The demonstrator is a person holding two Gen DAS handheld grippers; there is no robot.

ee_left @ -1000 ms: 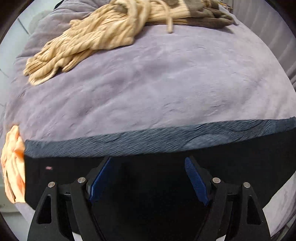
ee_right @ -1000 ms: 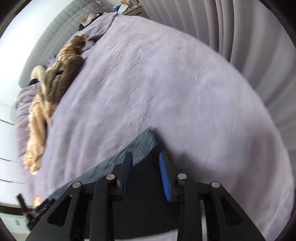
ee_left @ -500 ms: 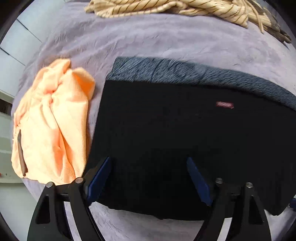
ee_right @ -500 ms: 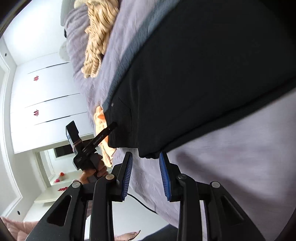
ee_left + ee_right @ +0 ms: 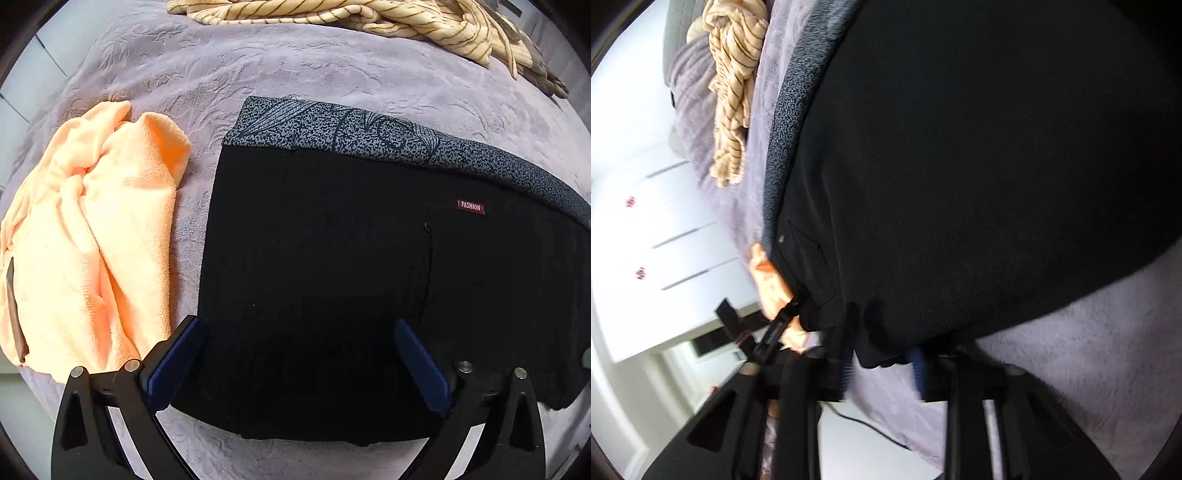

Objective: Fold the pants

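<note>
The black pants (image 5: 332, 266) lie folded flat on the lilac bed cover (image 5: 295, 66), with a grey patterned waistband (image 5: 369, 133) along the far edge and a small red label (image 5: 470, 206). My left gripper (image 5: 295, 354) is open and hangs over the near part of the pants, its blue pads wide apart. In the right wrist view the pants (image 5: 960, 166) fill most of the frame. My right gripper (image 5: 882, 365) is open at their near hem, its blue pads either side of the cloth edge. The left gripper (image 5: 775, 328) shows at the pants' far corner.
A crumpled orange towel (image 5: 92, 236) lies just left of the pants. A cream striped garment (image 5: 351, 14) is heaped at the far side of the bed, also seen in the right wrist view (image 5: 733, 85). White cupboard doors (image 5: 646, 221) stand beyond the bed edge.
The left gripper has drawn back and lifted, so the whole folded pants and the towel show. The right gripper has swung round to the near hem of the pants.
</note>
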